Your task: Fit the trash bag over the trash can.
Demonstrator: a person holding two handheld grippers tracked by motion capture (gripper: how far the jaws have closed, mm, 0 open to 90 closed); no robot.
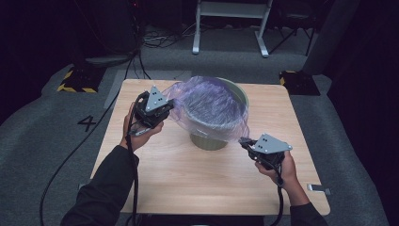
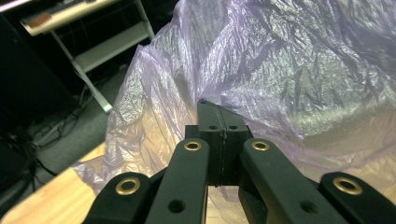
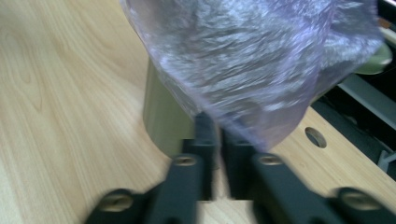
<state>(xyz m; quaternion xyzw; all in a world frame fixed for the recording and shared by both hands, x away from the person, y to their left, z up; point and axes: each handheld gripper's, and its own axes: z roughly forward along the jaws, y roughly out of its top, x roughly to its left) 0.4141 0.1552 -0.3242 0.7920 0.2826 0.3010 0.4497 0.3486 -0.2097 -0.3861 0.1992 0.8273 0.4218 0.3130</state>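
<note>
Wooden table is carrying one olive-green bin, standing upright toward the far middle. Thin purple plastic bag is being stretched over the bin's mouth: it is draping the near rim and near wall, while the far rim is showing bare, so the lining looks roughly half done and the far edge is still to be hooked and pulled down. Left gripper, at the bin's left, is pinching the bag's edge with jaws pressed together on the film. Right gripper, at the bin's near right, is clamping the bag's lower corner likewise. Nothing else is sitting on the table; slack, billowing film is the likely snag. Cables and a white frame are lying on the floor beyond.
</note>
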